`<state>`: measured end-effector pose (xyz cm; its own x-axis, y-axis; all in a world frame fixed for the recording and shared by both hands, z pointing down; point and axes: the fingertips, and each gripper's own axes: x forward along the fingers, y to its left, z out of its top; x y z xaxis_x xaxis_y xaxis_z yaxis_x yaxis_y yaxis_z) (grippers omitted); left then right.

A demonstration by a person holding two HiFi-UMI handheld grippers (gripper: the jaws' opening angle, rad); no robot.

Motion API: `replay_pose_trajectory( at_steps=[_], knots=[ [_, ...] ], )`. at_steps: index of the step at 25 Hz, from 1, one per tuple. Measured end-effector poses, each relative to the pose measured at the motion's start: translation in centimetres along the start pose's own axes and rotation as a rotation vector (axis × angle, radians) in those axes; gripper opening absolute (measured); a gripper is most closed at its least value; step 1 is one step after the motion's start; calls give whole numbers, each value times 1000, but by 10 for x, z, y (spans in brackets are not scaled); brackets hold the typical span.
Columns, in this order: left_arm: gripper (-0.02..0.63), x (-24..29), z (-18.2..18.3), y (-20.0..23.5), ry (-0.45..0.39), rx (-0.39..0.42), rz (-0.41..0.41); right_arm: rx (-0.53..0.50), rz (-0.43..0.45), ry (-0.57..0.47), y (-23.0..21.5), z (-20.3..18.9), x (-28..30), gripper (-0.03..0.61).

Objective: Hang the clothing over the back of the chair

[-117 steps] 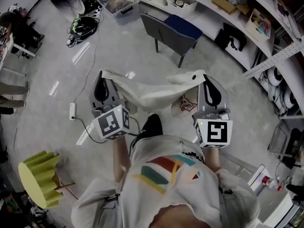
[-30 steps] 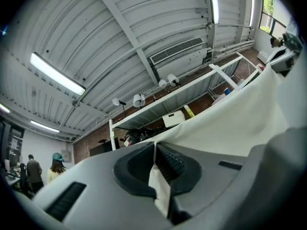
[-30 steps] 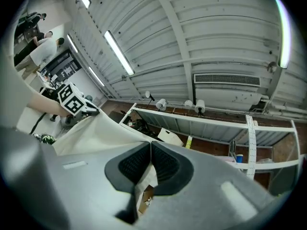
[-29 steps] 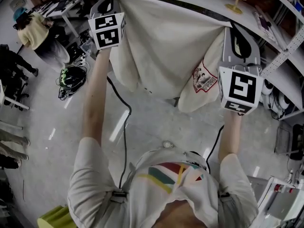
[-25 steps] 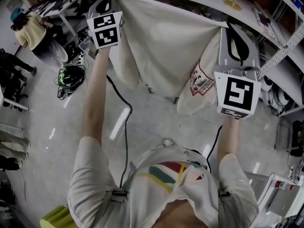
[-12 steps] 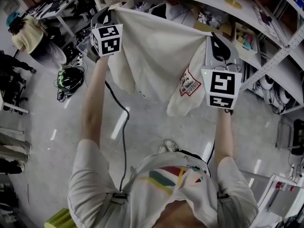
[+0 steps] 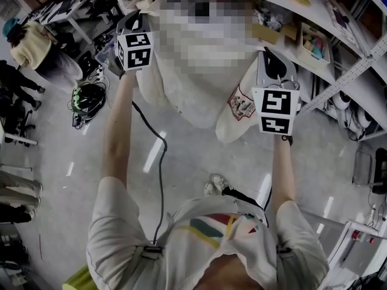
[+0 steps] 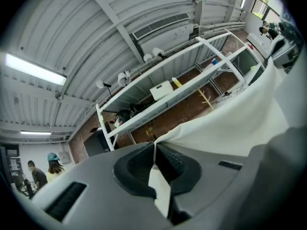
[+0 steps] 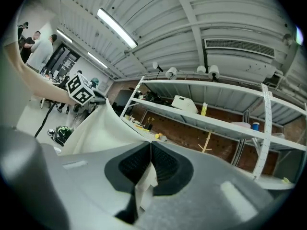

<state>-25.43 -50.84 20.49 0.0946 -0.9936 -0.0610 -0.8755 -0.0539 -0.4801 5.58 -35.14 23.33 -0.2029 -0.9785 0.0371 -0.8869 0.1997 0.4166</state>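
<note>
Cream clothing (image 7: 234,124) stretched in the air between both grippers, out in front of the person, above the glossy grey floor (image 7: 181,162).
Plain off-white woven cloth, soft and limp, top edge taut, sides hanging in loose folds. It has a small red-and-dark printed patch (image 7: 240,106) near the right corner, too small to read. Left gripper (image 7: 135,18) has its jaws closed on one top corner, and its own view shows a thin fold pinched between the ribbed black pads (image 8: 169,163). Right gripper (image 7: 271,64) is clamped on the other corner the same way, with cloth squeezed between its pads (image 9: 163,163). In the head view the middle of the garment is under a mosaic patch, so its shape and type are unclear. White metal shelving (image 7: 347,71) stands behind it.
</note>
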Motion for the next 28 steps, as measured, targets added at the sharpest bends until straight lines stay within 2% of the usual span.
replay_pose_trajectory(
  at_steps=[4, 13, 15, 18, 23, 28],
  knots=[
    [14, 1, -44, -30, 59, -8, -55, 2, 14, 85, 4, -39, 9, 11],
    [14, 10, -81, -65, 131, 79, -138, 9, 35, 186, 11, -91, 20, 11],
    [14, 8, -85, -60, 139, 70, -106, 1, 59, 197, 18, -99, 22, 11],
    [14, -4, -76, -32, 135, 39, 7, -21, 104, 182, 32, -98, 29, 11],
    [14, -56, -68, 19, 157, 29, 181, -46, 184, 137, 59, -83, 38, 11],
    [14, -85, -85, 39, 207, 82, 219, -63, 238, 112, 79, -74, 41, 11]
  ],
)
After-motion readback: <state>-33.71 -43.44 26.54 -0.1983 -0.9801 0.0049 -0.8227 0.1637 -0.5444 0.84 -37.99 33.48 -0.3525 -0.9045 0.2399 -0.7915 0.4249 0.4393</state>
